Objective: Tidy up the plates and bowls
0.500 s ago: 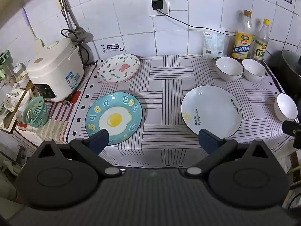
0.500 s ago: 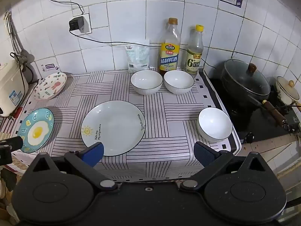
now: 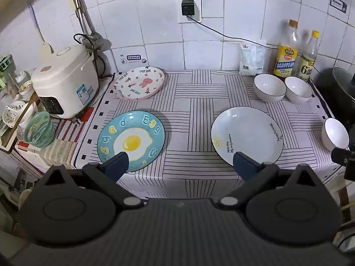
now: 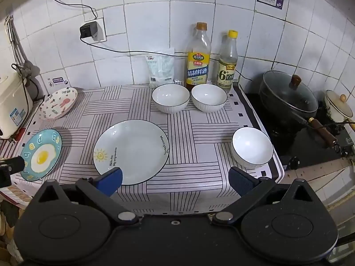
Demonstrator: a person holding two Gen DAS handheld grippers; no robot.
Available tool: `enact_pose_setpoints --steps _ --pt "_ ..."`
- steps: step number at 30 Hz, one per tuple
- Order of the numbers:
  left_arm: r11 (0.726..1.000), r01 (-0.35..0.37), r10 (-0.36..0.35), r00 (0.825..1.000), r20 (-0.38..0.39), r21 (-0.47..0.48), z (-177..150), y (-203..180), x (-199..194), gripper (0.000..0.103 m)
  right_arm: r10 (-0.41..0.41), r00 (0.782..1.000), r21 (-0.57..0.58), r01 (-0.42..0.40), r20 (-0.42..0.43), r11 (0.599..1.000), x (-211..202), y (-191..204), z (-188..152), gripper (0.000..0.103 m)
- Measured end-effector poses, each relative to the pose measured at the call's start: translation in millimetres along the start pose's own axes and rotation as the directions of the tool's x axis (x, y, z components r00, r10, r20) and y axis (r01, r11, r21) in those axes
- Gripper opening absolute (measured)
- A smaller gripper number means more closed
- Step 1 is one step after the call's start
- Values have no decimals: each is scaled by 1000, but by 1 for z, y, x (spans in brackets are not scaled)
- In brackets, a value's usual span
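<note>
Both tools hang above the near counter edge, empty: left gripper [image 3: 179,163] spread wide, right gripper [image 4: 175,178] spread wide too, nothing held. Three plates lie apart on the striped cloth [image 3: 190,119]: egg plate [image 3: 131,140] front left, rabbit plate [image 3: 138,83] behind it with its far rim propped up, pale sun plate [image 4: 131,151] in the middle. Two bowls [image 4: 170,97] [image 4: 209,97] sit touching by the bottles [image 4: 198,55]; a third bowl [image 4: 252,146] sits near the cloth's right edge, close to the stove. Risks, judged: thin glazed rims slip from the pads; the lone bowl gets nudged off the edge; a reach for the back bowls knocks the bottles.
</note>
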State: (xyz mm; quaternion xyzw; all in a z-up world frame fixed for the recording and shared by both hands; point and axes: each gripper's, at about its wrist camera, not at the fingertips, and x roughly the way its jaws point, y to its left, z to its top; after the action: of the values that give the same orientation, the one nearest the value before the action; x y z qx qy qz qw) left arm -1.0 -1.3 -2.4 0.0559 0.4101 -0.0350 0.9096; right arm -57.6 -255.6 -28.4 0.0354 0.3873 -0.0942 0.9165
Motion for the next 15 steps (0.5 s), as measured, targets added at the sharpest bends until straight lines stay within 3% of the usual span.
enact_pose_setpoints --steps 15 --pt "999 -4 3 1000 15 52 -10 -16 5 103 -14 1000 18 14 21 1000 4 -4 -4 103"
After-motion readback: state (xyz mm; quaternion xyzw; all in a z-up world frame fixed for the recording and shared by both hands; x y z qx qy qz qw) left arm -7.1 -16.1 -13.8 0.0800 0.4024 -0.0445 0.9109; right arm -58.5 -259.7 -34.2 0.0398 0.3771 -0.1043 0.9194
